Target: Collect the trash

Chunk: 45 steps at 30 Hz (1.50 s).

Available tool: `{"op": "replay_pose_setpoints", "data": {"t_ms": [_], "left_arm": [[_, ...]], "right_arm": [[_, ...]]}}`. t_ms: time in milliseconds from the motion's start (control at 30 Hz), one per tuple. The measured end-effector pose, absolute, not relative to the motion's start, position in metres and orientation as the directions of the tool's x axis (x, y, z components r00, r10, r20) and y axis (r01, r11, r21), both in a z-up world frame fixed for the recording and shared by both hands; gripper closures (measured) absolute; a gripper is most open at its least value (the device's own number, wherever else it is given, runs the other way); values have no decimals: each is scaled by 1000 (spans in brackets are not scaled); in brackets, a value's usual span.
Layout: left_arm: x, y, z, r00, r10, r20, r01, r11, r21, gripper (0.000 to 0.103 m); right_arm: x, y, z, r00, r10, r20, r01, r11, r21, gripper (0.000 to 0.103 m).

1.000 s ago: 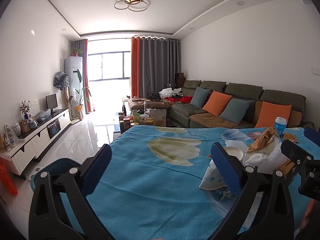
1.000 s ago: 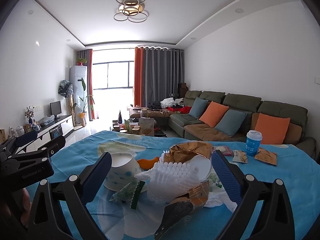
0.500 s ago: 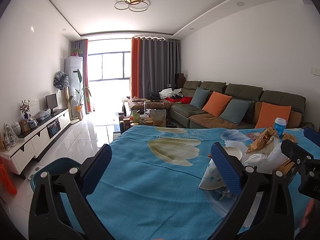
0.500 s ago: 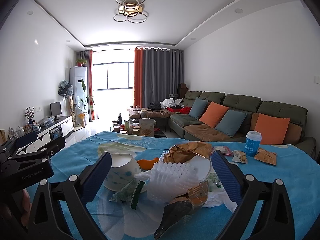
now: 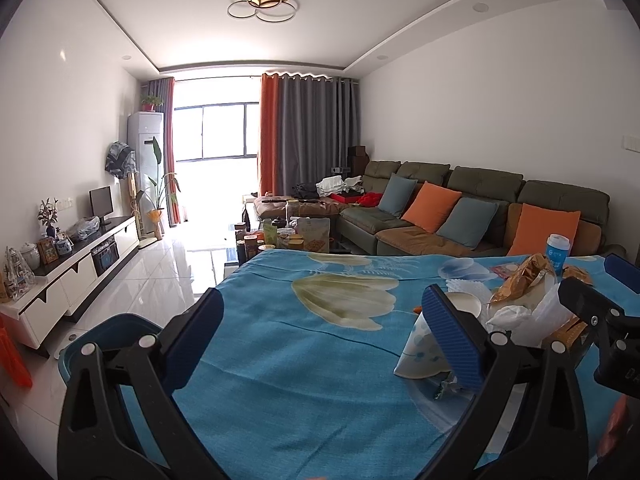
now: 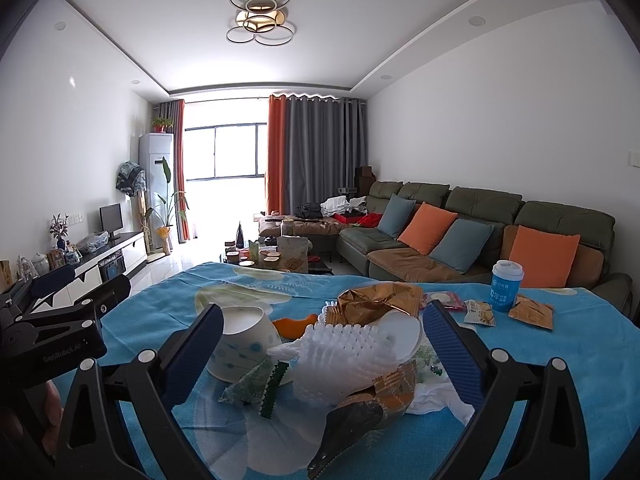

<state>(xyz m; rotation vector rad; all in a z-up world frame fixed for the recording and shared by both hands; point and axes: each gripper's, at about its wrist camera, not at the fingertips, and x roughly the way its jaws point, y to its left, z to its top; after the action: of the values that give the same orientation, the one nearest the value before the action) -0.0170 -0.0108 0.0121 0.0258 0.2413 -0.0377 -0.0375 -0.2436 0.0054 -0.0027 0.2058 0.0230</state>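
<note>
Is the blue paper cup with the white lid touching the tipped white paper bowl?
Apart. The right wrist view shows the blue paper cup upright at the far right, with bare blue tablecloth and the trash pile between it and the white bowl.

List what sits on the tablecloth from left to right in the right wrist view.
Overturned paper bowl → green wrapper → white foam netting → small snack packet → blue cup → orange packet.

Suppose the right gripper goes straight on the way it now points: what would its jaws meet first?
Probably the white foam netting on top of the trash pile, which lies between the open jaws of the right gripper. The overturned paper bowl sits just to its left. Depth is hard to judge.
</note>
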Motion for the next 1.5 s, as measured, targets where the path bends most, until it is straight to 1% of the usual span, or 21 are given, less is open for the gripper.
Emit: {"op": "replay_pose_setpoints", "data": {"t_ms": [600,1500], "left_arm": [[-18,-9,8,969,-45,-242,49,999,13,5],[-15,-10,1,963,-59,-262,65,998,16,5]], "right_arm": [[-39,-244,5,979,24,-202,-24,1000,3,7],[-35,-246,2,971,49,-233,-44,999,25,7]]}}
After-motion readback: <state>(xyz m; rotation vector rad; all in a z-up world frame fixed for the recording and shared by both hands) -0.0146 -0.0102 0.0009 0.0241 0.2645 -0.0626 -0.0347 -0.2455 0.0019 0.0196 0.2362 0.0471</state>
